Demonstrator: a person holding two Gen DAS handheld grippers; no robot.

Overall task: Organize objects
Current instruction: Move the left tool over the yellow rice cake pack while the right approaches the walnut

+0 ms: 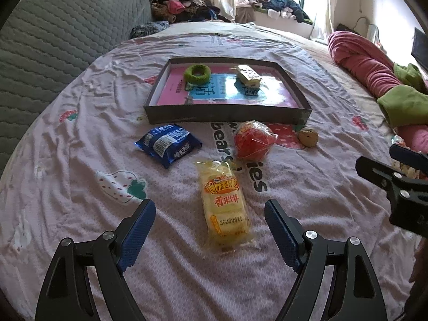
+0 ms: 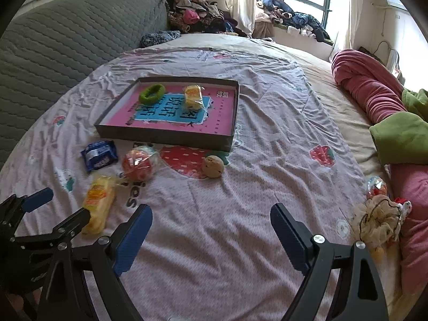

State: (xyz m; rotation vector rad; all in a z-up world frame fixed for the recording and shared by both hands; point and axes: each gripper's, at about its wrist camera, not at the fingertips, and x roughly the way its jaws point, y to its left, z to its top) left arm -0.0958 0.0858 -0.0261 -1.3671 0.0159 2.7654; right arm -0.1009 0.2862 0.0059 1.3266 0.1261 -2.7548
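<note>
On the pink strawberry bedsheet [image 1: 80, 160], just in front of the dark shallow tray [image 1: 227, 115], the left gripper [image 1: 210, 214] hung with its jaws spread wide, holding nothing; the yellow rice-cracker packet [image 1: 224, 206] lay flat on the sheet between its blue pads [image 1: 139, 230], untouched. That packet read "香米饼", with "20250610" stamped below. The right gripper [image 2: 211, 222] stood just as wide and empty over bare sheet, nearer than the tray. Close before the tray sat a blue biscuit packet [image 1: 168, 144], a red wrapped ball [image 1: 254, 140] and a small tan round toy [image 1: 307, 137]. Inside the tray were a green ring [image 1: 197, 73] and a yellow wrapped cake [image 1: 247, 77]. The sheet's print partly read "bear".
</note>
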